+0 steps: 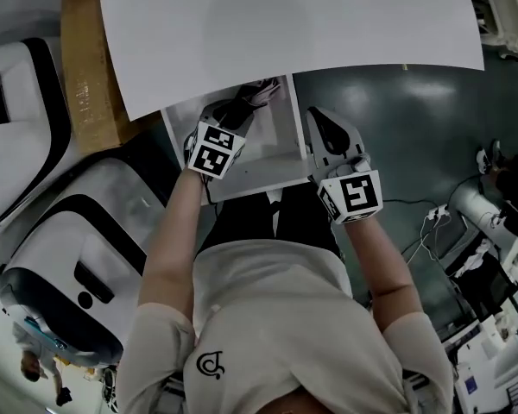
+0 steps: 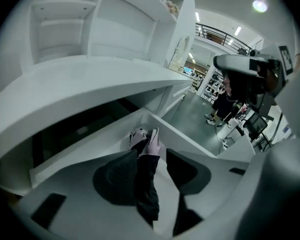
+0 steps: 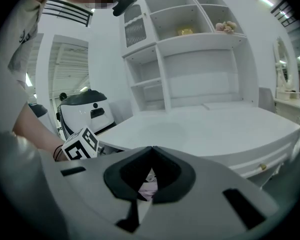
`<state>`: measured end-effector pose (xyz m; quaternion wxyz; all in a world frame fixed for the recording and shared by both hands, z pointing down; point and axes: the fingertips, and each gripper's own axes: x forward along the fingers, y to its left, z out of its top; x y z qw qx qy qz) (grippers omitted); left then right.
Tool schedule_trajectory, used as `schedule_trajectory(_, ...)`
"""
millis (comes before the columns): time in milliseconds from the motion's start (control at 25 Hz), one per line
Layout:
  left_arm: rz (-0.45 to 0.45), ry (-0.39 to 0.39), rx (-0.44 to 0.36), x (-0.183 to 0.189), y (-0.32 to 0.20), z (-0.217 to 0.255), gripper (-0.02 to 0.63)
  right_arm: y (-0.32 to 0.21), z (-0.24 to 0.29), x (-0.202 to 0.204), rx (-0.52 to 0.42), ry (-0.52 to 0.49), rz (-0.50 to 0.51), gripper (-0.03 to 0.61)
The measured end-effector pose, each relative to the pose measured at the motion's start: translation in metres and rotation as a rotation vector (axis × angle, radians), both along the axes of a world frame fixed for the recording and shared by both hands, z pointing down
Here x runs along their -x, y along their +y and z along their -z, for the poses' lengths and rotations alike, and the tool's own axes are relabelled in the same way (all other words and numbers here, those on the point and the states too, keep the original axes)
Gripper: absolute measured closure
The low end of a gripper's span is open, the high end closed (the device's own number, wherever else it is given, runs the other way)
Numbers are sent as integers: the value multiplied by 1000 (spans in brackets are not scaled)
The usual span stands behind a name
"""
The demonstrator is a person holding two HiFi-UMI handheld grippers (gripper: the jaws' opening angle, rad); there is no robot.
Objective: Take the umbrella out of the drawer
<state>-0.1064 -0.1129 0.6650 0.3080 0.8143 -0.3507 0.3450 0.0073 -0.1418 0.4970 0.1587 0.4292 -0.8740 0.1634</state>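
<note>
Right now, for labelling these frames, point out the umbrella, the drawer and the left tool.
umbrella (image 2: 145,186): left gripper view, its dark folded fabric.
drawer (image 1: 263,176): head view, its front wall.
left tool (image 2: 151,156): left gripper view, midway between its tips.

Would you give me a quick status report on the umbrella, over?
Left gripper open, astride umbrella. Right gripper shut, empty. Umbrella lying in open drawer. Nothing blocking.

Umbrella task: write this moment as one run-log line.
left gripper open around umbrella in drawer | right gripper shut beside drawer | umbrella not yet out
</note>
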Motion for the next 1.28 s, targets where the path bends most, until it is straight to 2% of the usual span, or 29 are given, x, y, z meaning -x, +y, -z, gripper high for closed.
schedule_trajectory(160, -3, 11, 52, -10, -6, -25, 336, 1, -4, 5, -10, 4, 12, 572)
schedule_trajectory(320, -21, -8, 66, -19, -14, -51, 257, 4, -13, 9, -3, 6, 7, 572)
schedule_trajectory(600, -80, -89, 112, -37, -14, -89, 210, 6, -12, -1, -16, 27, -5, 572)
schedule_trajectory(920, -34, -190, 104, -24, -19, -114, 212, 17, -21, -12, 9, 28, -21, 572)
schedule_trajectory(1120, 13, -198, 59, -17, -23, -112, 319, 19, -25, -17, 14, 29, -37, 572)
schedule_trajectory(1280, -12, -222, 50, -14, -22, -111, 361, 20, -23, -19, 6, 25, -44, 572)
